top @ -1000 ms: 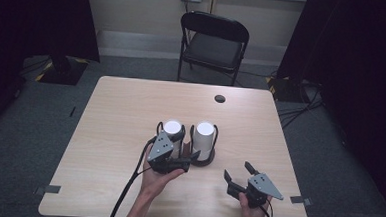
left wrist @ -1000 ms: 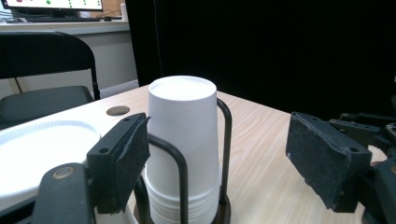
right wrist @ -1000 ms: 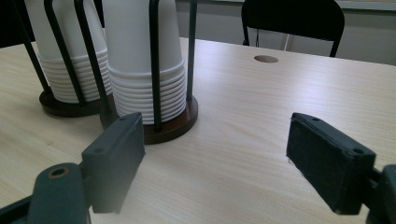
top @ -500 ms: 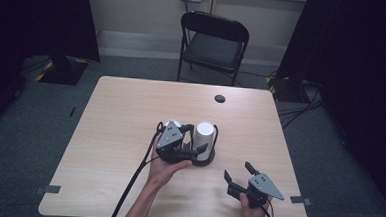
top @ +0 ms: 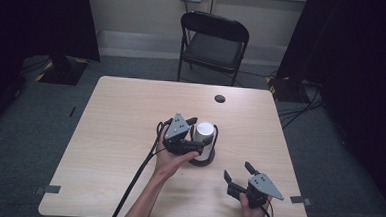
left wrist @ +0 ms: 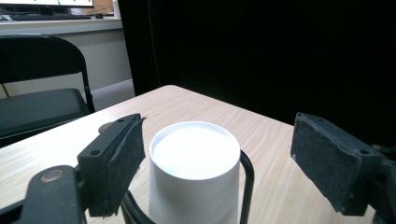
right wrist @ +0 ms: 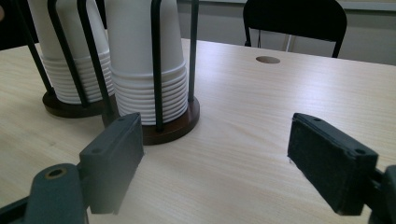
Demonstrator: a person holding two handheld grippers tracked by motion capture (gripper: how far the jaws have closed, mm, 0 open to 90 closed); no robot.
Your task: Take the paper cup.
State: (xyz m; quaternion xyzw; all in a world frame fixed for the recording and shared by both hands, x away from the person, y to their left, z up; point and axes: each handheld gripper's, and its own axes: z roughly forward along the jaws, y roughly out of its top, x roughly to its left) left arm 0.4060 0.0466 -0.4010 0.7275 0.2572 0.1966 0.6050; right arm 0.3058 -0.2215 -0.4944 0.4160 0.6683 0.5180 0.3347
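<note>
Risk sits with the left tool (left wrist: 212, 154): its jaws have just been closing a little yet stand wide, pads clear of the cup stack (left wrist: 194, 172) that sits between them, gripping nothing. Closing off-centre could pinch the black wire holder (left wrist: 246, 179) beside the cups, or lift several nested cups at once. Right tool (right wrist: 215, 163) hovers open and empty over the counter (right wrist: 261, 107), the two-stack rack (right wrist: 166, 126) just ahead of it; a careless swing could knock it.
</note>
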